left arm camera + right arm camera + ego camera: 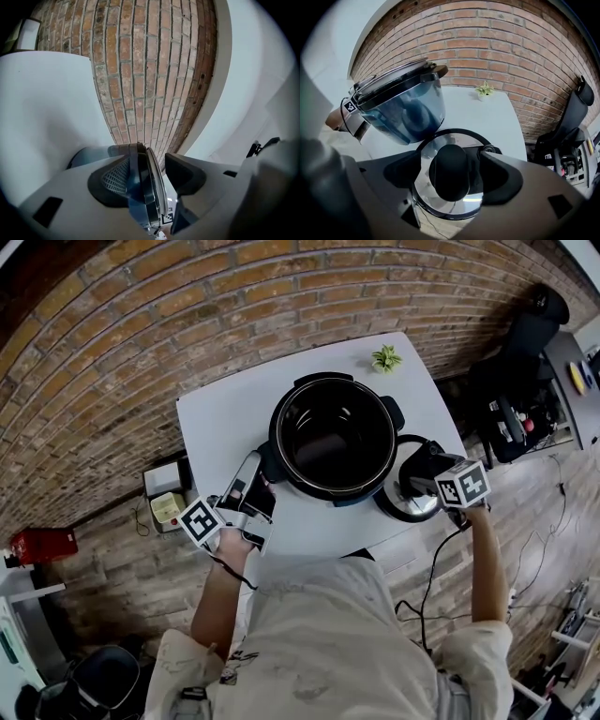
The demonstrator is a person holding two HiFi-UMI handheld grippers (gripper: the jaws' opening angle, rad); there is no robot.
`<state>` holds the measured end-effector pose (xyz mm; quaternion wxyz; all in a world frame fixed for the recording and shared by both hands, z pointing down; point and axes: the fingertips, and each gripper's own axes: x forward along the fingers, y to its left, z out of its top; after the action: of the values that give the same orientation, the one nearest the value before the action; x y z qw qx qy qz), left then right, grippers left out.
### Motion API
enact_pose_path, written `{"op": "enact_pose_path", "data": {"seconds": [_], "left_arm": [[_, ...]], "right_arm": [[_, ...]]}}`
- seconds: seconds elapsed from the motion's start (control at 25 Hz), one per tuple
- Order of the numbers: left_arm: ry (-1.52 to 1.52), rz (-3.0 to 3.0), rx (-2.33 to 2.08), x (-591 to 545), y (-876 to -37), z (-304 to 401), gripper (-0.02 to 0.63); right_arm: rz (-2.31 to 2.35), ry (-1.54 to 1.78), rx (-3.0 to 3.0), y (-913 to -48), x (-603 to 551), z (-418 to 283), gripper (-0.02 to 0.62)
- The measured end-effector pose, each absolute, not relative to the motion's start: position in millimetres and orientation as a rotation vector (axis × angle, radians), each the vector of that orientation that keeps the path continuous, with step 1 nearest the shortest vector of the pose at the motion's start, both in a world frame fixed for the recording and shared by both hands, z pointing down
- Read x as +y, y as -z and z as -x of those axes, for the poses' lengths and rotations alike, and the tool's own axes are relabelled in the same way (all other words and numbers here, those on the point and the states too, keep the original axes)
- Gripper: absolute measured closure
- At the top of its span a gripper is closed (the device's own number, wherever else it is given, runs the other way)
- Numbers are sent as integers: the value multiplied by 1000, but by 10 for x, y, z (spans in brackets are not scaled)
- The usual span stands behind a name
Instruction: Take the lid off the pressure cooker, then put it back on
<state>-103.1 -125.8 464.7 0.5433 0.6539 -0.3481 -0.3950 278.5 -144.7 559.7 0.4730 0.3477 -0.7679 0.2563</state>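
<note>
A white table [225,418] stands against a brick floor. On its middle sits the pressure cooker [333,437], open, its dark inner pot bare. The lid [411,508] is at the table's right front corner, partly past the edge. A small potted plant [385,358] stands near the far corner.

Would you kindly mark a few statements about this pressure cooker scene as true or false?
1. The lid sits closed on the pressure cooker. False: the pressure cooker is open and the lid is beside it, at the table's edge.
2. The lid's knob stands between the right gripper's jaws. True.
3. A small plant stands on the table. True.
4. The left gripper hovers over the plant. False: it is at the pressure cooker's side, jaws opening, with the pressure cooker's edge between them.
</note>
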Motion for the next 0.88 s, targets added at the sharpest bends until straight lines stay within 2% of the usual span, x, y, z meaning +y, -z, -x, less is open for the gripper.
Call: {"op": "enact_pose_path", "data": {"seconds": [0.44, 0.56, 0.6, 0.68, 0.88], "left_arm": [[882, -1562, -806, -1288, -4720, 852, 368], [863, -1554, -829, -1292, -4781, 852, 411], [857, -1546, -833, -1291, -4799, 852, 434], [837, -1547, -840, -1289, -4802, 845, 437], [821, -1554, -844, -1288, -4766, 850, 469]], "right_arm": [[-704, -558, -1747, -5944, -1428, -2826, 195], [-653, -519, -1714, -6048, -1421, -2835, 199], [-629, -526, -1713, -6072, -1402, -2815, 212], [-593, -552, -1706, -6092, -1365, -2778, 279], [-576, -569, -1676, -6101, -1371, -2760, 282]]}}
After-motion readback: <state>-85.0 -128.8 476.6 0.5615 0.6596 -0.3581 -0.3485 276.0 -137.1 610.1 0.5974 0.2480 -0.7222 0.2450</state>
